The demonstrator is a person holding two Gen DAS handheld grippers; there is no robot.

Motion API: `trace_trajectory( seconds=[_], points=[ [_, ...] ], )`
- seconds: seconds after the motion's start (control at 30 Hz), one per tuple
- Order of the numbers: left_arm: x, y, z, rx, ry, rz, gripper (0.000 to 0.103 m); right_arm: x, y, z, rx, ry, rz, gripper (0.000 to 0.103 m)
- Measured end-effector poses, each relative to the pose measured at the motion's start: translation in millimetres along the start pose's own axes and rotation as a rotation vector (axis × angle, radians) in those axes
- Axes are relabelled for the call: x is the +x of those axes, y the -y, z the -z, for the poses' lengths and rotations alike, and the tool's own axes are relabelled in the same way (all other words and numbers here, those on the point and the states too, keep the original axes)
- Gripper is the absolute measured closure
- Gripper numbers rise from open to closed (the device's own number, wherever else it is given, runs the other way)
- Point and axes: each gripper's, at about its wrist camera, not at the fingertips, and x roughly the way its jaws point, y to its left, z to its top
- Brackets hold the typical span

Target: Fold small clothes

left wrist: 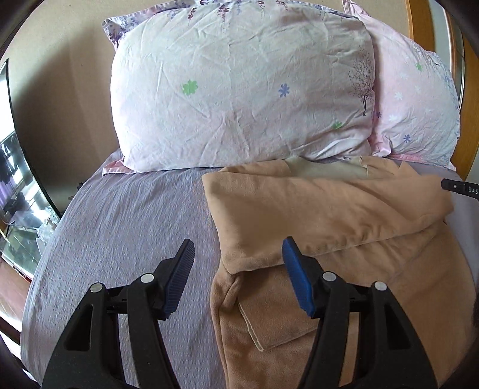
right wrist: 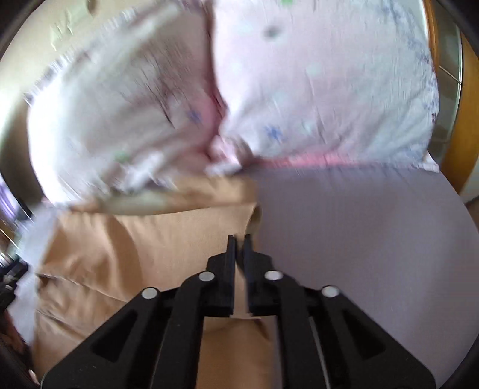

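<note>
A tan garment (left wrist: 329, 227) lies partly folded on the lilac bedsheet (left wrist: 119, 227), its top part turned down over the lower part. My left gripper (left wrist: 236, 254) is open and empty, hovering over the garment's left edge. In the blurred right wrist view the same garment (right wrist: 134, 248) fills the lower left. My right gripper (right wrist: 238, 239) is shut on the garment's right edge, with tan cloth showing between its fingers. The right gripper's tip shows at the right edge of the left wrist view (left wrist: 458, 188).
Two floral pillows (left wrist: 239, 89) (left wrist: 419, 101) lean at the head of the bed, just beyond the garment. A wooden headboard (left wrist: 422, 18) is behind them. A mirror (left wrist: 18, 185) stands off the bed's left side. Bare sheet (right wrist: 359, 239) lies right of the garment.
</note>
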Motion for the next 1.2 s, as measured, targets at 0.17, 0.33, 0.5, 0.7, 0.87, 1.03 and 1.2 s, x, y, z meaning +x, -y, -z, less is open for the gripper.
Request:
trace_trajectory(
  seconds=[0.17, 0.33, 0.5, 0.7, 0.87, 1.03, 1.2],
  points=[
    [8.9, 19.4, -4.6, 0.072, -0.007, 0.051, 0.029, -2.7, -17.9, 2.4, -0.042, 0.017, -0.136, 0.055],
    [62.8, 23.4, 3.3, 0.031, -0.199, 0.069, 0.028, 42.0, -9.4, 15.5, 0.015, -0.143, -0.174, 0.048],
    [32.0, 8.1, 14.4, -0.001, -0.14, 0.116, 0.026, 10.1, 2.6, 21.4, 0.07, -0.134, -0.287, 0.04],
    [-66.3, -43.6, 68.3, -0.036, -0.035, 0.387, 0.026, -87.3, 31.7, 79.4, -0.005, -0.052, -0.603, 0.018],
    [-127.3, -91.2, 151.8, -0.142, -0.035, 0.612, 0.026, -150.8, 51.2, 165.9, -0.142, -0.158, -0.734, 0.009],
    [-146.2, -106.7, 219.0, -0.194, -0.095, 0.664, 0.026, -171.4, 96.8, 233.5, -0.027, -0.282, -0.7, 0.009],
    [-112.2, -86.6, 243.7, -0.225, -0.206, 0.692, 0.026, -143.8, 117.3, 253.3, 0.105, -0.324, -0.677, 0.009]
  ],
)
